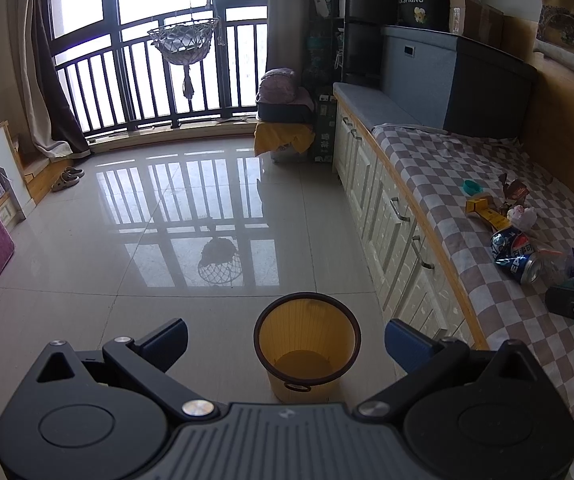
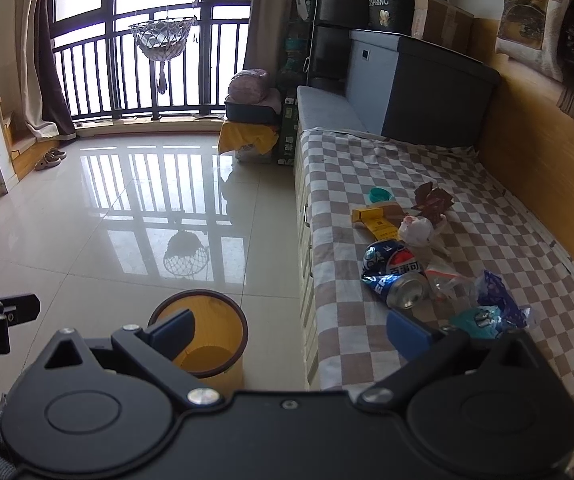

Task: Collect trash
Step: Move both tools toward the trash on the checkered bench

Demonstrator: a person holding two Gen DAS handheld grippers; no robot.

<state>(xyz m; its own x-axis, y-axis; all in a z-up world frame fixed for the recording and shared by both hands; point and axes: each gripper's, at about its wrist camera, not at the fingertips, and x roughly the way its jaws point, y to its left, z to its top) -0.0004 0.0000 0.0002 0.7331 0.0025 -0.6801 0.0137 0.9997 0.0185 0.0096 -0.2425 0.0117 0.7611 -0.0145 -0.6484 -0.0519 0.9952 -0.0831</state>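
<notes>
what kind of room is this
Likely a home living room or bedroom: a built-in bench with a checkered cover, a large railed window with curtains, and slippers on the tiled floor.

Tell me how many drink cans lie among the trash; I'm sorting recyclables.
1: a crushed blue cola can on the checkered cloth, between the yellow carton and clear plastic bag. Others may hide under wrappers.

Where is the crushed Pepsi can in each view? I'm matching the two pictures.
Left wrist: crushed Pepsi can, right side, on the checkered cloth.
Right wrist: can, right of centre, just beyond the right tongs.
Shared landmark: yellow bin on the floor.
</notes>
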